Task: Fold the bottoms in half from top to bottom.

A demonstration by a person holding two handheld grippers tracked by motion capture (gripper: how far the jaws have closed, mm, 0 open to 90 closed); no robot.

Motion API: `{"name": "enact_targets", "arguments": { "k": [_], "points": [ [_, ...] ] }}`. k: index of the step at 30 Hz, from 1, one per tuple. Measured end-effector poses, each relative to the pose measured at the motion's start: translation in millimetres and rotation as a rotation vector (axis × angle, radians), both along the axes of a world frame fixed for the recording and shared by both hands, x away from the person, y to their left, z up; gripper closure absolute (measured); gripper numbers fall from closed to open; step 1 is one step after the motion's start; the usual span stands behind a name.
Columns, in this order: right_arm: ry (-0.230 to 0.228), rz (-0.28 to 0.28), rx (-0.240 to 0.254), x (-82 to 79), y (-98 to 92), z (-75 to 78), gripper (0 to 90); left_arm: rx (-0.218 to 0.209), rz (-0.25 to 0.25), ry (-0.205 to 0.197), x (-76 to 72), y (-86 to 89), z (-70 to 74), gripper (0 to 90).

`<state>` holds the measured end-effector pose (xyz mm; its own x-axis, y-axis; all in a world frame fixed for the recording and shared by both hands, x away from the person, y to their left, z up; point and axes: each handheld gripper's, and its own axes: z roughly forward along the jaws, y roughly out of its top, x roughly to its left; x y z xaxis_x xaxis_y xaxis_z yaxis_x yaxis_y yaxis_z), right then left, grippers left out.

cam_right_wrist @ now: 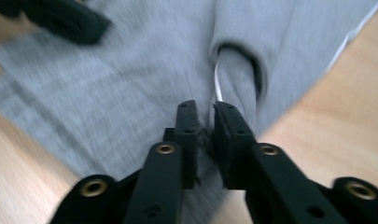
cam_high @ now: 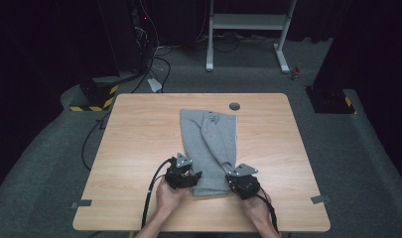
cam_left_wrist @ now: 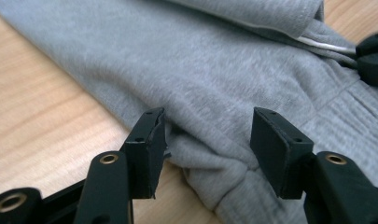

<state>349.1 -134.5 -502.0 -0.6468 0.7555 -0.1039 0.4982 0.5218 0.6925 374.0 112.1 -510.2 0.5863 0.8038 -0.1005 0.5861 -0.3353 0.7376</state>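
Hoodie (cam_high: 208, 144) runs lengthwise away from us; at its near hem, our left claw (cam_high: 184, 174) gapes around cloth, our right claw (cam_high: 242, 182) pinches it.

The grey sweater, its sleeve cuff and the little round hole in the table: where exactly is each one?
Sweater (cam_high: 198, 134): high view, on the flat body panel.
Cuff (cam_high: 227, 166): high view, on the sleeve's near end, by the right hand-held gripper (cam_high: 236, 181).
Hole (cam_high: 234, 106): high view, on the grey round cap near the table's far edge.
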Motion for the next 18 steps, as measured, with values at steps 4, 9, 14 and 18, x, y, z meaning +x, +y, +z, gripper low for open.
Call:
{"name": "enact_targets", "arguments": {
  "k": [4, 9, 14, 18],
  "points": [
    [0.018, 0.016, 0.004, -6.8, -9.7, -2.7, 86.5, 0.008, -0.031, 0.011, -7.2, -2.6, -2.6, 48.8],
    [0.059, 0.066, 0.05, -26.6, -18.9, -0.6, 85.1, 0.007, -0.07, 0.023, -25.6, -1.1, -1.0, 49.0],
    [-0.027, 0.088, 0.06, -30.2, -9.7, 19.9, 75.5, -0.001, -0.013, -0.057, -22.8, 7.8, 12.5, 46.4],
    [-0.048, 0.072, 0.083, -3.5, 7.2, 29.4, 67.0, 0.007, 0.015, -0.031, -2.7, 6.8, 14.6, 45.2]
  ]
}}
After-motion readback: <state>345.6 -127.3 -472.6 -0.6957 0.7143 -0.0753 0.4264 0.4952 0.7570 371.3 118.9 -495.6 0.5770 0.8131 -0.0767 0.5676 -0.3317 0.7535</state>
